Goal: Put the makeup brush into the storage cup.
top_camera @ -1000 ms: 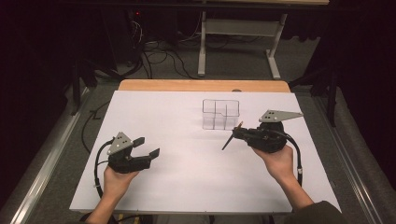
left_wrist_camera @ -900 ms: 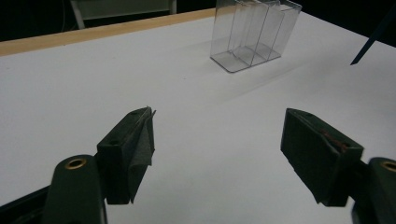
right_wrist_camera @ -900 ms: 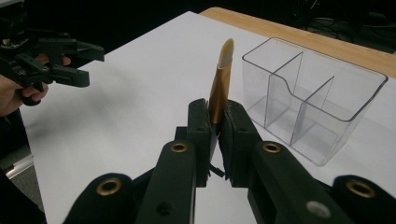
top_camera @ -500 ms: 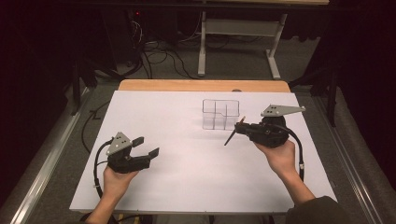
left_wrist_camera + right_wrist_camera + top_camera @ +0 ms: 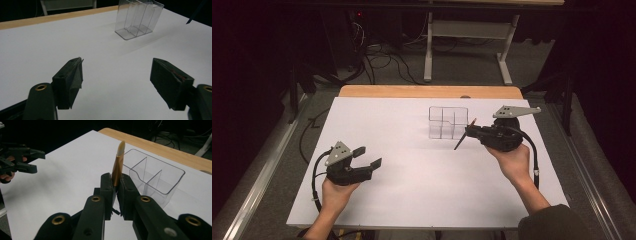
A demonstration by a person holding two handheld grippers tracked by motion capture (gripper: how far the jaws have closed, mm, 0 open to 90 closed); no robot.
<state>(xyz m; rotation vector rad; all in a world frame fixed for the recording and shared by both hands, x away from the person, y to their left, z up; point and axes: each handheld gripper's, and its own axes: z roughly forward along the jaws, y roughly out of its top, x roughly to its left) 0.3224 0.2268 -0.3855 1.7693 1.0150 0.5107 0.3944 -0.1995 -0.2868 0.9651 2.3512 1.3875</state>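
Left gripper (image 5: 364, 160), nearest, well left of the clear organizer (image 5: 448, 122), jaws apart, empty, likely just waiting. Right gripper (image 5: 115, 187) clamped on a thin brush (image 5: 118, 165), tip raised just beside the organizer's near wall, probably lined up to drop in a compartment.

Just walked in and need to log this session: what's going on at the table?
A person holds a gripper in each hand over a white table. The right gripper is shut on a thin stick-like tool with a copper-coloured shaft, held beside a clear divided organizer that looks empty. The tool is not yet inside it. The left gripper is open and holds nothing, off to the person's left.
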